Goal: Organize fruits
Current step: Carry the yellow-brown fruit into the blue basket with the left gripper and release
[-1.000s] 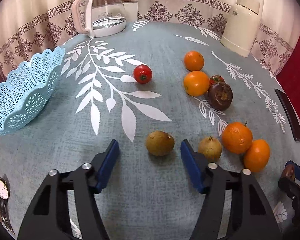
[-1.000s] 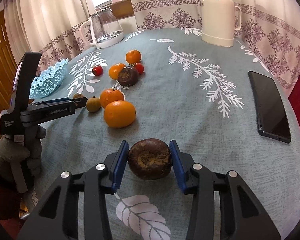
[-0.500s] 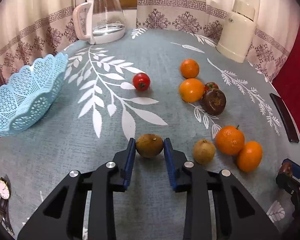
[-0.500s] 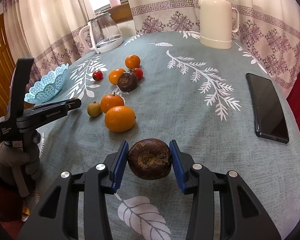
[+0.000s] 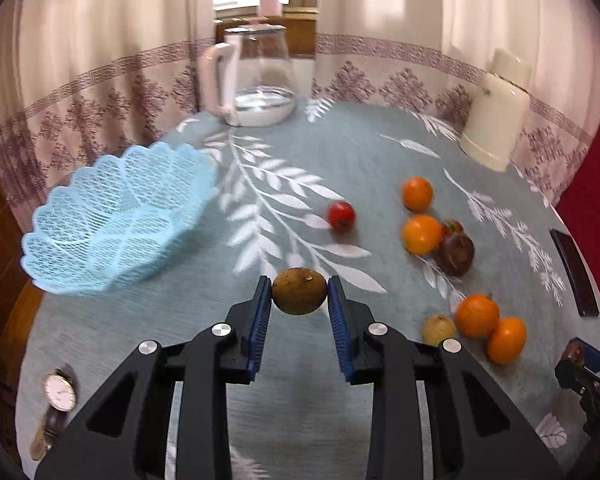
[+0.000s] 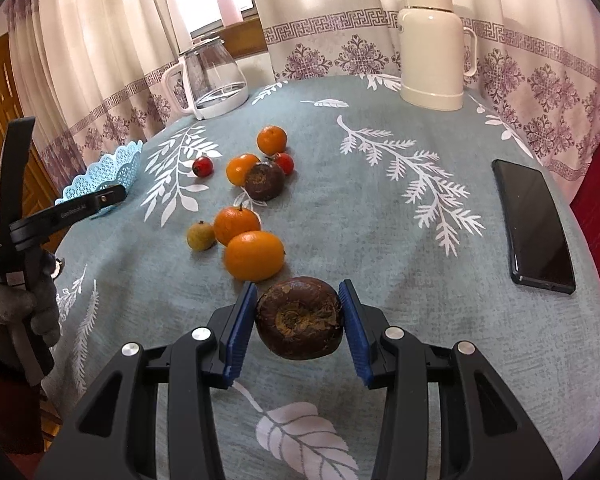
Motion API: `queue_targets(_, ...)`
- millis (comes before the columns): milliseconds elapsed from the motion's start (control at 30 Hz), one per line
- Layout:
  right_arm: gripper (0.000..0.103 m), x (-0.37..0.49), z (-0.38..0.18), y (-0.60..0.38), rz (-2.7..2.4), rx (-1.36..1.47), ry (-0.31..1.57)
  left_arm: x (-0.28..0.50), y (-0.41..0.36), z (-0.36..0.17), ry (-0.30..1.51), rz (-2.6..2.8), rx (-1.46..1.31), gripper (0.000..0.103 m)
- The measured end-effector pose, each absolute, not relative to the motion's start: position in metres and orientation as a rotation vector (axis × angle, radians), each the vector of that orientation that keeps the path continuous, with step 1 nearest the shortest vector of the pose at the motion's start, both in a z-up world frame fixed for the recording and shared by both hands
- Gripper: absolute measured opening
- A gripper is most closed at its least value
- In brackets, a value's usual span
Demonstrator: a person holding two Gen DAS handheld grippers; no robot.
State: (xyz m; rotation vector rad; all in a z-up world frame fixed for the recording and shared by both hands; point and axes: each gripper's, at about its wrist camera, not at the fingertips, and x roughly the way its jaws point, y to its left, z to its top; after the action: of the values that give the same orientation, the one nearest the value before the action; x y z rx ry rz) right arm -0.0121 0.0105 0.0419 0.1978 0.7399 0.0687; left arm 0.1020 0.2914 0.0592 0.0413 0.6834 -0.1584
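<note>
L gripper (image 5: 299, 294) clamps a brown-green fruit (image 5: 299, 290), lifted off the tablecloth (image 5: 340, 152), w/ blue lace basket (image 5: 116, 220) to its left. R gripper (image 6: 299, 320) pinches a dark mangosteen (image 6: 299, 318) low over the cloth, just behind an orange (image 6: 254, 255).

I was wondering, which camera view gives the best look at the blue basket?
The left wrist view: the blue basket sits close and whole there, its lattice wall and scalloped rim plain, though slightly blurred. The right wrist view shows only a small piece of its rim far off, partly behind the left claw, which is shut on a brown fruit.
</note>
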Motion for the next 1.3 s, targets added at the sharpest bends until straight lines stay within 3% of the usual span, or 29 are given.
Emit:
queue_targets(333,0.043,-0.002,0.059,0.028,0.08,0.24,0.689,0.118,0.356,0.082,0.618,-0.031,-0.01,0.03)
queue_targets(933,0.043,0.033,0.07,0.096,0.165,0.174,0.707,0.154,0.431,0.073,0.654,0.036,-0.123,0.031)
queue_targets(967,0.043,0.034,0.071,0.1,0.172,0.169,0.706,0.154,0.437,0.075,0.651,0.042,-0.138,0.033)
queue_targets(1200,0.043,0.059,0.088,0.147,0.259,0.104,0.677,0.142,0.459,0.094,0.586,0.08,-0.153,0.07)
queue_targets(1300,0.043,0.07,0.097,0.166,0.289,0.084,0.654,0.134,0.469,0.104,0.546,0.096,-0.141,0.079)
